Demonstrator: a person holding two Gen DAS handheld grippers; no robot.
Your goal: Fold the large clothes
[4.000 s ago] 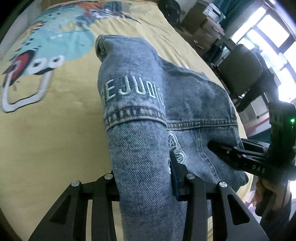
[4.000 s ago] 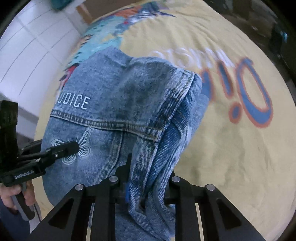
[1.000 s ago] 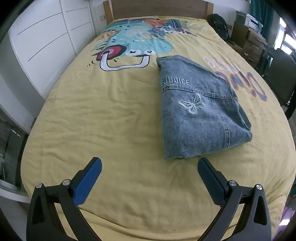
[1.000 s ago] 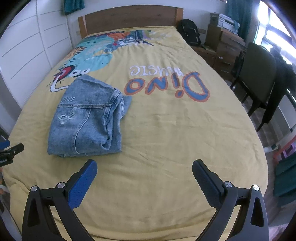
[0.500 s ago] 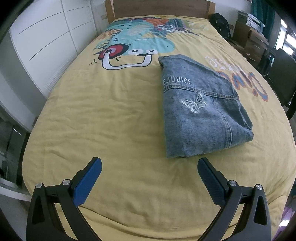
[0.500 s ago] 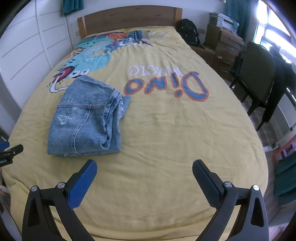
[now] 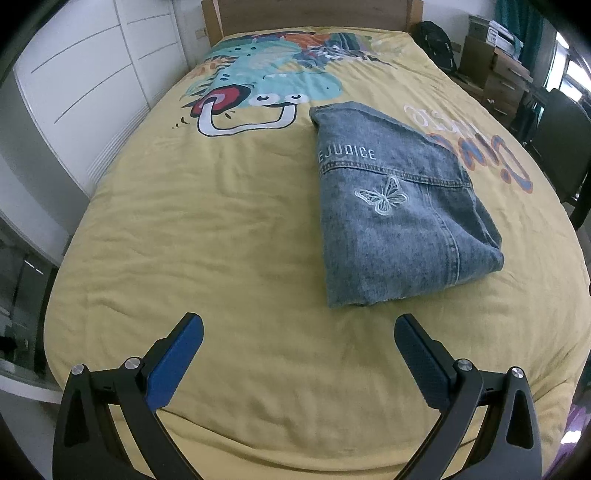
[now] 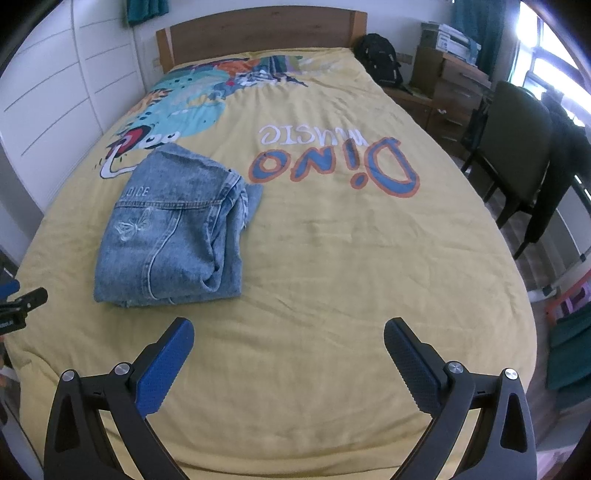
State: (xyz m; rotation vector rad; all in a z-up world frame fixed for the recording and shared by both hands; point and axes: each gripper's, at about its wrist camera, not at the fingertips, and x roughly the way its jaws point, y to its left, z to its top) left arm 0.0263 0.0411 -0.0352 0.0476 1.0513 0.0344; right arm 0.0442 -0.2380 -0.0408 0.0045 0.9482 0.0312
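A blue denim jacket (image 7: 391,206) lies folded into a compact rectangle on the yellow bedspread (image 7: 221,229), its butterfly embroidery and "JUDICE" lettering facing up. It also shows in the right wrist view (image 8: 173,229), left of centre. My left gripper (image 7: 298,332) is wide open and empty, held back above the foot of the bed, apart from the jacket. My right gripper (image 8: 289,338) is wide open and empty too, over the foot of the bed, to the right of the jacket. The left gripper's tip (image 8: 26,299) shows at the left edge of the right wrist view.
White wardrobe doors (image 7: 85,92) run along the left of the bed. A wooden headboard (image 8: 258,33) is at the far end. A dark chair (image 8: 517,147) with clothing over it, drawers (image 8: 450,92) and a black backpack (image 8: 380,59) stand on the right.
Four seconds ago both grippers were shut on the denim jacket; since then they let go and pulled back. Over the last second the views barely shift and the jacket lies still.
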